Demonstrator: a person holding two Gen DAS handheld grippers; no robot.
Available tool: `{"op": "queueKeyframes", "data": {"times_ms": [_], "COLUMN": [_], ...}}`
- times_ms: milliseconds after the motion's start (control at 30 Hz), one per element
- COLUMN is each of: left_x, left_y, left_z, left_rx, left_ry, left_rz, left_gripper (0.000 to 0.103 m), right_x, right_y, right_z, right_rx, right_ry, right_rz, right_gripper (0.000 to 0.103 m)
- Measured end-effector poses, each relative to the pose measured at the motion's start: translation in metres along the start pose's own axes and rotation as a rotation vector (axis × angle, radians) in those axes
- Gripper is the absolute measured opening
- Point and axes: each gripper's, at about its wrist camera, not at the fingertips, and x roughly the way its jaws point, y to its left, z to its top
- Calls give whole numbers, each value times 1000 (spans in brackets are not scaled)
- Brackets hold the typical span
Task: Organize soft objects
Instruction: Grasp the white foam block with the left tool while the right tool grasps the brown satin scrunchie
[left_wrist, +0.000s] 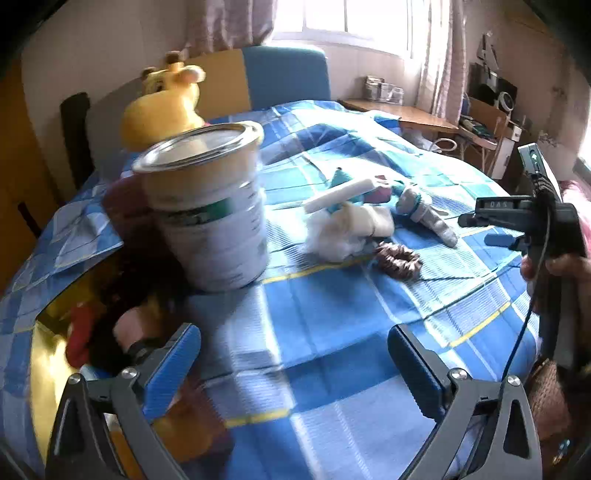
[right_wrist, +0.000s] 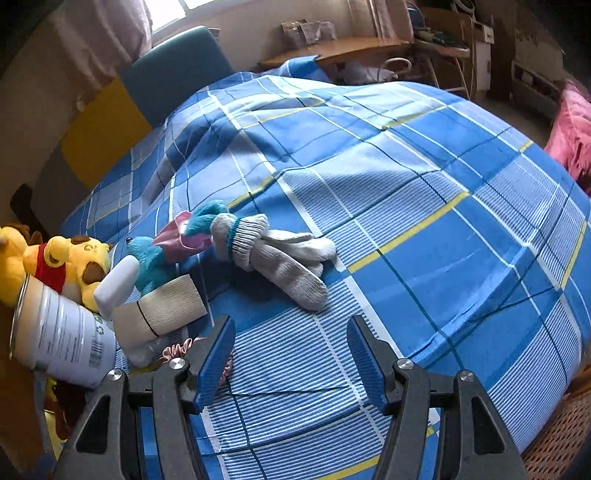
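My left gripper (left_wrist: 293, 363) has its jaws spread wide with nothing between them; only blue plaid bedsheet (left_wrist: 332, 314) lies below the blue pads. My right gripper (right_wrist: 291, 360) also stands with jaws apart and empty, over a pale striped patch of the same sheet. In the left wrist view I see the right gripper from the side at the far right edge, a hand (left_wrist: 561, 269) wrapped around its handle.

Just ahead of the right jaws: a pair of grey knit gloves (right_wrist: 280, 258) lying flat on the sheet, cuffs banded in teal. Touching the cuffs, a teal plush toy (right_wrist: 166, 251) with a pink piece across it. In front of that, a beige ribbed fabric roll (right_wrist: 173, 306) and a white foam stick (right_wrist: 116, 282) leaning across the pile. A brown scrunchie (left_wrist: 399, 260) sits on the sheet near the pile, closer to the left gripper; white stuffing (left_wrist: 332, 240) lies beside it.

Left of the pile stands an open tin can (left_wrist: 210, 210), upright, grey label with green band. Behind it, a yellow plush bear (right_wrist: 66, 266) in a red top. At the left jaw's outer side, dark and red soft items (left_wrist: 96, 332) lie in a heap off the sheet's edge; blurred, I cannot identify them.

Background: blue and yellow headboard (left_wrist: 284, 74), window, wooden desk (left_wrist: 399, 110).
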Motion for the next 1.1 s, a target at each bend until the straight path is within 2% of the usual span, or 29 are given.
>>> {"op": "queueKeyframes", "data": {"times_ms": [67,133,200,267,433,633,767,867,900,933,1033,1100], "left_x": [8,16,19,26,57,109,139,161,168,173,160,137], "left_y": [-7,-12,-16,-27,-53,-80,-86,-89,-89,-88,-86,-86], "left_z": [10,27,41,59,94,120,129,133,134,134,127,121], "left_rx": [8,-16,-22,19,132,250,276,289,287,276,257,255], "left_ry": [9,15,-14,-62,-92,-83,-74,-58,-34,-5,-53,-99], "left_rz": [-21,-80,-95,-61,5,63,77,58,35,-1,-31,-45], "left_gripper": [96,96,96,96,97,98,97,75,51,40,33,32], "right_x": [2,4,4,4,4,5,6,8,9,9,10,10], "right_y": [0,0,1,1,-4,-11,-14,-15,-15,-14,-14,-15], "right_z": [-1,-1,-1,0,2,4,3,3,3,3,3,3], "right_rx": [3,3,4,6,37,82,103,110,109,105,99,100], "right_ry": [13,23,28,31,41,56,64,75,76,76,73,70], "right_rz": [11,20,31,43,72,112,125,133,133,130,123,117], "right_gripper": [64,64,64,64,64,64,64,64,64,64,64,64]}}
